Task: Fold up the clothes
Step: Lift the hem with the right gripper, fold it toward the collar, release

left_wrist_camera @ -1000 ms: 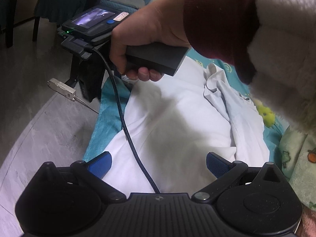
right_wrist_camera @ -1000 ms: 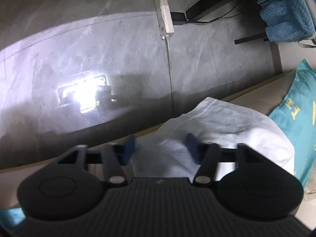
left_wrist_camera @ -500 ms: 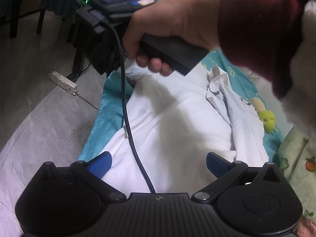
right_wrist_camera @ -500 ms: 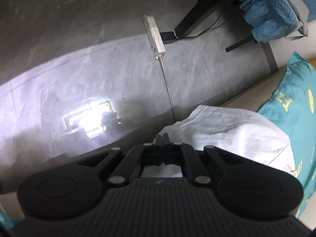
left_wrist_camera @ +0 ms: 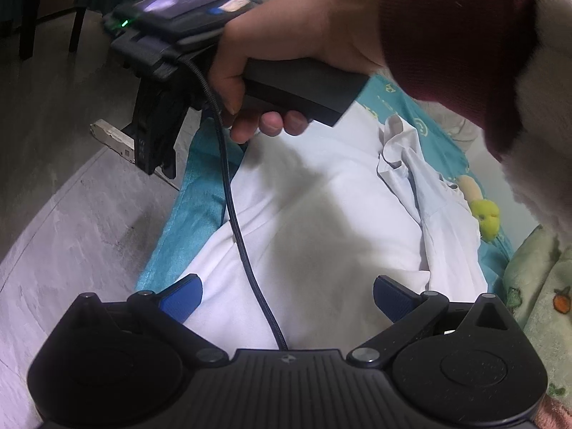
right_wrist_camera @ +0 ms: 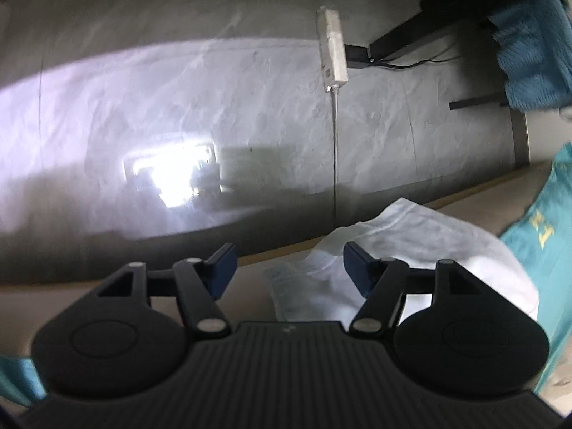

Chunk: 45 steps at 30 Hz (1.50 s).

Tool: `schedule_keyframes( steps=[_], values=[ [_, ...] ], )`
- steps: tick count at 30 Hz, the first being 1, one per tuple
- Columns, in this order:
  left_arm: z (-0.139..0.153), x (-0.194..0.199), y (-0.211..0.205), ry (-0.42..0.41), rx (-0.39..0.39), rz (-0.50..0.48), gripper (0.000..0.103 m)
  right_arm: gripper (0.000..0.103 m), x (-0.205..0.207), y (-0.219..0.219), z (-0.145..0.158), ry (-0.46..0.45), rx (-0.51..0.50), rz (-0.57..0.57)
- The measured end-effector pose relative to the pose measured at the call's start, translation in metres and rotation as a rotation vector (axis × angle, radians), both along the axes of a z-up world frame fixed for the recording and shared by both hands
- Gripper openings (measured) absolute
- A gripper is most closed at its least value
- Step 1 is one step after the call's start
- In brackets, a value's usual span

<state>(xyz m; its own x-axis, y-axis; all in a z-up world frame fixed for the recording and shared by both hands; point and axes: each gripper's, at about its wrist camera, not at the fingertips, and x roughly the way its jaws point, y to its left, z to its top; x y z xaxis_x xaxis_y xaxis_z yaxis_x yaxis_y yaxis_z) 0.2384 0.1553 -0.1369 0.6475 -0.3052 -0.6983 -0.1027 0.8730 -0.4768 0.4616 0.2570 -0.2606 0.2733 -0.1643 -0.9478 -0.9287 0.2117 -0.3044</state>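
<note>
A white shirt lies spread on a teal sheet, its collar at the far right. My left gripper is open and empty, hovering over the shirt's near part. The right gripper body, held by a hand in a dark red cuff, hangs over the shirt's far left edge. In the right wrist view my right gripper is open, with a corner of the white shirt lying by its right finger, not clamped.
A grey floor lies beyond the bed edge, with a white power strip and black furniture legs. A black cable crosses the shirt. A green patterned blanket lies at right.
My right gripper shut on the shirt's corner half a second ago and has now opened, letting the cloth go. The left gripper stayed open and barely moved.
</note>
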Motion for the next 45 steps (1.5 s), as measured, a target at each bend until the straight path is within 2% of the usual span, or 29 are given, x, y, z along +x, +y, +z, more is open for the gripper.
schedule_keyframes(
  steps=[4,5,6,8,9,10,14,19,23,27,29,32,34,37,39,43,45],
  values=[
    [-0.002,0.001,-0.001,0.002,0.002,-0.003,0.103,0.066,-0.011,0.007,-0.022,-0.077,-0.137,0.108],
    [-0.003,0.001,-0.001,0.002,0.002,-0.003,0.103,0.061,-0.013,0.007,-0.027,-0.092,-0.162,0.123],
    [-0.003,0.001,-0.002,0.001,0.005,-0.005,0.103,0.055,-0.013,0.007,-0.031,-0.093,-0.180,0.120],
    [-0.003,0.002,-0.003,-0.002,0.014,-0.009,0.103,0.014,-0.013,0.005,-0.035,-0.084,-0.189,0.102],
    [-0.004,0.002,-0.004,-0.004,0.020,-0.010,0.103,0.008,-0.013,0.005,-0.033,-0.094,-0.172,0.089],
    [-0.004,0.003,-0.005,-0.005,0.025,-0.012,0.103,0.007,-0.011,0.004,-0.028,-0.116,-0.145,0.072],
    [-0.003,0.002,-0.006,-0.020,0.032,-0.016,0.103,0.007,0.002,-0.011,0.023,-0.136,0.085,-0.069],
    [0.004,-0.004,-0.012,-0.083,0.033,-0.040,0.103,0.006,0.016,-0.060,0.108,-0.261,0.342,-0.251],
    [0.018,-0.013,-0.023,-0.178,0.045,-0.083,0.103,0.006,0.016,-0.132,0.173,-0.379,0.555,-0.459],
    [0.036,-0.026,-0.032,-0.307,-0.012,-0.143,0.103,0.006,-0.003,-0.226,0.215,-0.477,0.762,-0.687],
    [0.043,-0.034,-0.036,-0.368,-0.053,-0.186,0.103,0.006,-0.017,-0.283,0.219,-0.506,0.850,-0.826],
    [0.047,-0.041,-0.045,-0.415,-0.089,-0.244,0.103,0.006,-0.044,-0.367,0.201,-0.549,0.933,-1.062],
    [0.047,-0.044,-0.054,-0.428,-0.085,-0.272,0.103,0.006,-0.063,-0.417,0.174,-0.531,0.965,-1.209],
    [0.042,-0.044,-0.068,-0.410,-0.029,-0.295,0.103,0.007,-0.089,-0.477,0.130,-0.466,0.990,-1.379],
    [0.037,-0.041,-0.076,-0.390,0.005,-0.294,0.103,0.007,-0.103,-0.494,0.110,-0.435,1.039,-1.379],
    [0.033,-0.040,-0.083,-0.373,0.059,-0.273,0.103,0.011,-0.123,-0.494,0.108,-0.503,1.126,-1.196],
    [0.033,-0.040,-0.085,-0.375,0.084,-0.259,0.103,0.036,-0.128,-0.487,0.111,-0.539,1.140,-1.120]
  ],
)
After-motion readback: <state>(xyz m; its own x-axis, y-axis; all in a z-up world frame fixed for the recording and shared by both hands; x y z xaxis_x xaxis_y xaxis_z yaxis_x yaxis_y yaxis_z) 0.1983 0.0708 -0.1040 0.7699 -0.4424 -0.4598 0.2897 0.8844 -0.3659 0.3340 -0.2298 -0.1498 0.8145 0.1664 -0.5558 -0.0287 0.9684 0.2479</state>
